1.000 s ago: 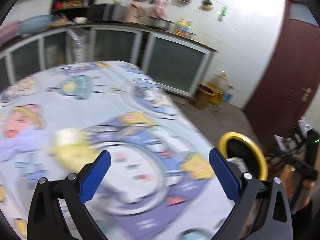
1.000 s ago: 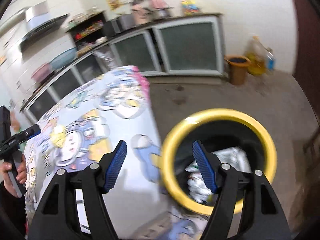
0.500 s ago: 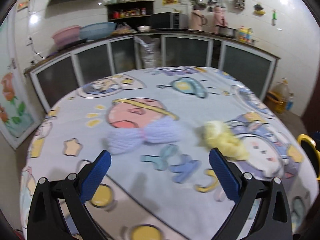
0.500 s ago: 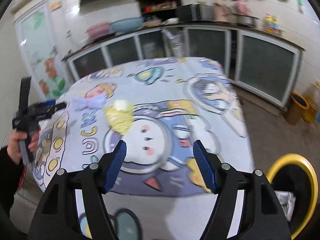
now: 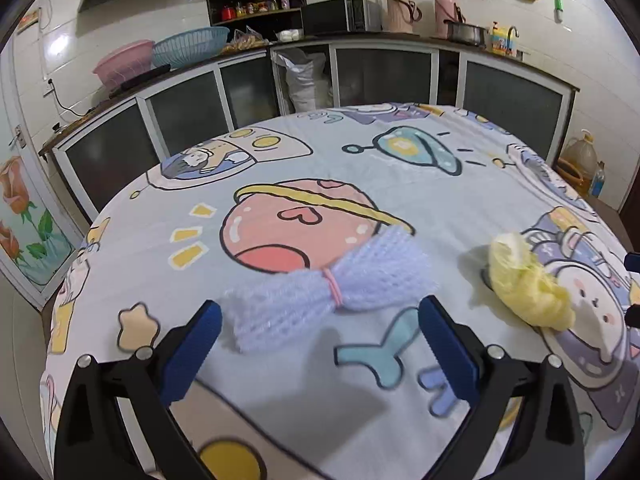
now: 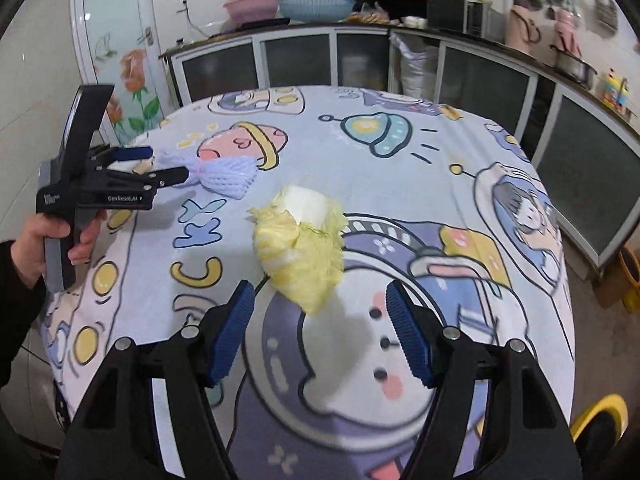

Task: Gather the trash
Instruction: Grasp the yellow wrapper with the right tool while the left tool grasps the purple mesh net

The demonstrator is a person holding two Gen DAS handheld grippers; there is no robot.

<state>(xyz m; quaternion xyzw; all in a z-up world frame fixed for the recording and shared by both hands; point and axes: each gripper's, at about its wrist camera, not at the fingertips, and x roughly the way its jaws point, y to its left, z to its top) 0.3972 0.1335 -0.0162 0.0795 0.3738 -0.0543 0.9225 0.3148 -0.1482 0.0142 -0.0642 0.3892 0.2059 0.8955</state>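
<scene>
Left tool (image 5: 318, 344): jaws wide apart, nothing gripped. The blue pads (image 5: 190, 350) stand either side of the near end of a lavender mesh bundle (image 5: 332, 286), which is tied at its middle with a pink band (image 5: 335, 286). The pads do not press on the bundle. The bundle lies flat on the tabletop (image 5: 400, 200), partly over a pink planet print on the cloth.

Right tool (image 6: 320, 332): jaws partly open, nothing gripped. Its ribbed blue pads (image 6: 408, 340) sit just short of a crumpled yellow wrapper (image 6: 304, 248) with a white patch at its far end. The lower tip of the wrapper reaches toward the gap between the pads; contact is not visible. The wrapper rests on the tabletop, to the right of the mesh bundle and well apart from it.

In the right wrist view, a hand (image 6: 52, 236) grips the handle of the left tool. White lettering on that tool's body reads "GenRobot.AI". A smaller mark on the handle block is too small to read.

The cartoon cloth carries large letters; "C" and "K" are legible beside the wrapper.

A bin with a yellow rim (image 6: 600, 420) shows at the lower right, below the tabletop edge.
</scene>
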